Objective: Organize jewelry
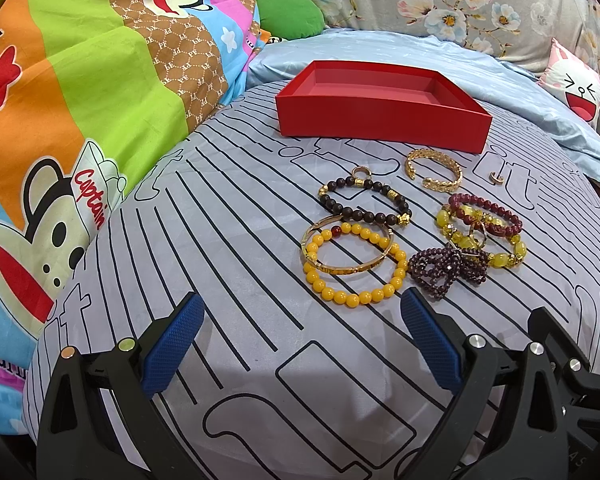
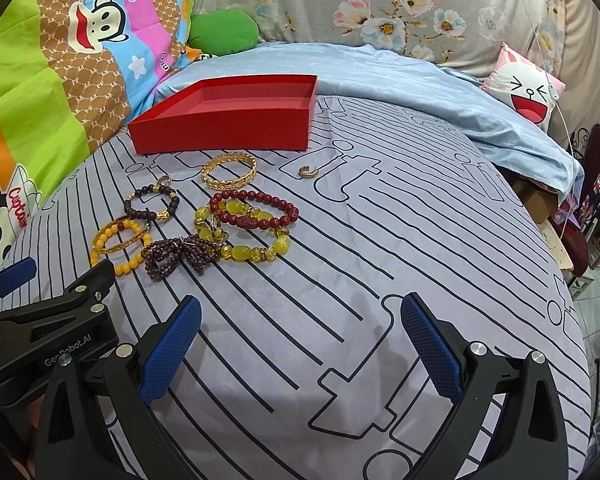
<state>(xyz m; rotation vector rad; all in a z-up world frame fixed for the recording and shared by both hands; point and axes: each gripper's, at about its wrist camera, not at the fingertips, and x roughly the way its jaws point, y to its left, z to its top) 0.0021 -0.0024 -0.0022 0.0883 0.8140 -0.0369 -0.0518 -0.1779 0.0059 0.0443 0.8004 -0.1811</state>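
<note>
An empty red box [image 1: 384, 120] [image 2: 224, 132] sits on the striped grey bedspread. In front of it lie several bracelets: a gold cuff [image 1: 434, 169] [image 2: 229, 170], a dark bead bracelet [image 1: 364, 202] [image 2: 152, 202], a yellow bead bracelet [image 1: 354, 264] [image 2: 120, 246] with a gold bangle [image 1: 346, 246] over it, a purple bead bundle [image 1: 446, 268] [image 2: 180, 256], a dark red bead bracelet [image 1: 486, 214] [image 2: 254, 210] and a yellow-green stone bracelet [image 1: 500, 254] [image 2: 240, 240]. A small gold ring [image 1: 495, 178] [image 2: 308, 172] lies apart. My left gripper [image 1: 302, 338] is open just short of the yellow beads. My right gripper [image 2: 300, 344] is open over bare cloth.
A cartoon-print quilt [image 1: 60, 100] rises on the left, with a green cushion [image 2: 222, 32] and a floral pillow [image 2: 380, 8] behind the box. A light blue sheet [image 2: 420, 80] and a rabbit cushion [image 2: 524, 88] lie at the right. The bed's edge [image 2: 572, 280] drops off at far right.
</note>
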